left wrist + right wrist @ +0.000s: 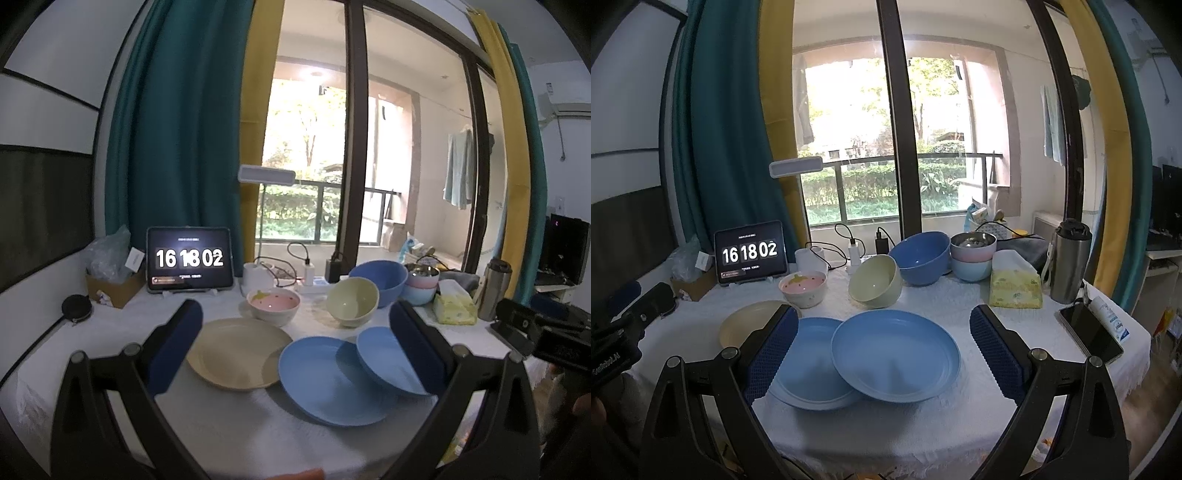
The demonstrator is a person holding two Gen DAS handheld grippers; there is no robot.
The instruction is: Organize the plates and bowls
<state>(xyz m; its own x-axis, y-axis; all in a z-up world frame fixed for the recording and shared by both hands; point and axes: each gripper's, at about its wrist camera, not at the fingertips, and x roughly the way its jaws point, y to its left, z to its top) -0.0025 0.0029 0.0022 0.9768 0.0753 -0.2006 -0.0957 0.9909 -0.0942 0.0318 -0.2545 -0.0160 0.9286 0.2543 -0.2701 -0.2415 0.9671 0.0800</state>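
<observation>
On the white-clothed table [229, 424] lie a beige plate [238, 352], a large blue plate [325, 384] and a smaller blue plate [384, 358] whose edge rests on the large one. Behind them stand a pink bowl [273, 304], a tilted pale green bowl [352, 301], a blue bowl [380, 280] and a stack of pink and light blue bowls [421, 286]. My left gripper [295, 308] hovers open over the plates, holding nothing. My right gripper [882, 314] is open and empty above the overlapping blue plate [895, 354], with the other blue plate [809, 365] and the beige plate [746, 321] to its left.
A tablet clock [750, 254] and a cardboard box [114, 288] stand at the back left, with a lamp base [256, 280] and chargers mid-back. A yellow tissue pack [1015, 288], a steel flask [1071, 262] and a phone [1091, 332] occupy the right side.
</observation>
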